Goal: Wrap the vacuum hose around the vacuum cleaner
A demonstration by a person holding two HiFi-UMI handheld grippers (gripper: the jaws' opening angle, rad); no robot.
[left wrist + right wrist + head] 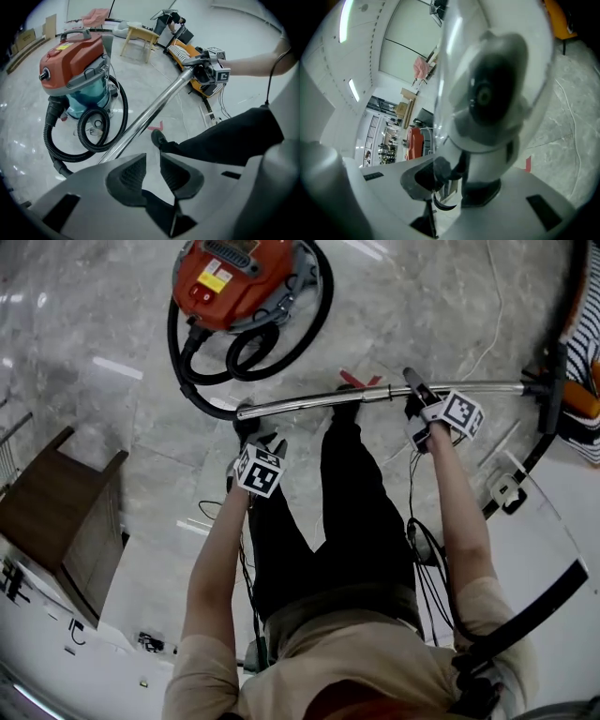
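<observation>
The right gripper (pixel 454 183) is clenching the metal wand (pixel 309 403) near its handle end, with a jaw pressing on either side. In the right gripper view the wand is sitting so close to the lens that it is showing only as a blurred pale mass, blocking most of the room beyond.

The left gripper (pixel 152 171) is standing released, its jaws a narrow gap apart with only floor showing between them. The wand is passing just beyond its jaws and to their left. The wand's lower end is dropping out of sight behind the gripper's own body, so the joint with the hose is not showing there.

The vacuum cleaner (pixel 70 61) is standing on the floor ahead of the left gripper and off to its left. The black hose (pixel 101 129) is lying in loose loops at the cleaner's base, and the stretch behind the cleaner is hidden. In the head view the top edge is cutting the cleaner off. Past the right gripper, only a red sliver of it is peeking out beside the wand.

The person's trouser leg (pixel 234 136) is crossing to the right of the left gripper's jaws. The wand's far end, beyond the right gripper, is running into dark shapes at the edge of the head view that are hard to make out.
</observation>
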